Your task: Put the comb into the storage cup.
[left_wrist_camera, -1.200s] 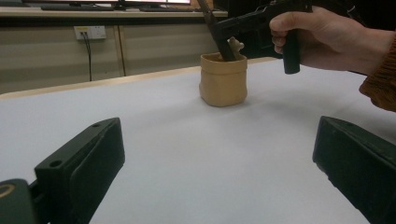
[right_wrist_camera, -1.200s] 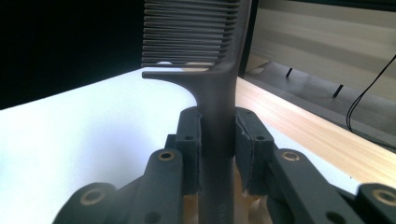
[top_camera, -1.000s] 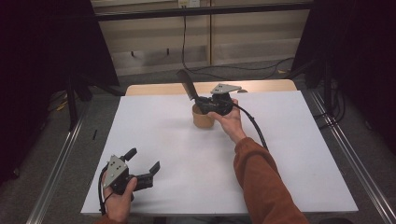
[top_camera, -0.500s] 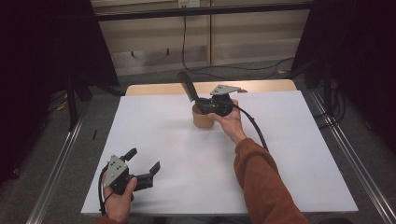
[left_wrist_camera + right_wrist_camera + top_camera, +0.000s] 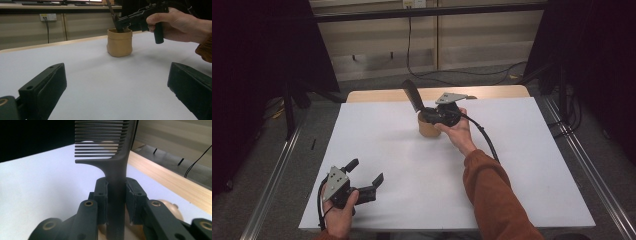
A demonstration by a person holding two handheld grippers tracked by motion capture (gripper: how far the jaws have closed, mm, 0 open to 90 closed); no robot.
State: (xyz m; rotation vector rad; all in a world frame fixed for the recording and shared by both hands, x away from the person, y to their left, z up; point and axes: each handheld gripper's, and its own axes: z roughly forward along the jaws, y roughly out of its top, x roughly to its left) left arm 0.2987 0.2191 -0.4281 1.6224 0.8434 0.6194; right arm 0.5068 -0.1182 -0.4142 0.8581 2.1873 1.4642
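A dark comb (image 5: 110, 150) stands between the pads of my right gripper (image 5: 116, 195), which is shut on its handle. In the high view that right gripper (image 5: 424, 114) hovers over a small tan cup (image 5: 429, 128) at the far middle of the white table (image 5: 522, 165), and the comb (image 5: 411, 94) slants up and to the left out of it. The left gripper view shows the cup (image 5: 119, 42) with the comb's handle end at its mouth. My left gripper (image 5: 368, 175) rests near the front left edge, open, with nothing between its fingers (image 5: 43, 87).
The white sheet covers a wooden table whose far edge (image 5: 492, 92) shows bare. Metal rails (image 5: 277, 175) run along both sides of the table. Cables (image 5: 432, 75) lie on the floor behind it.
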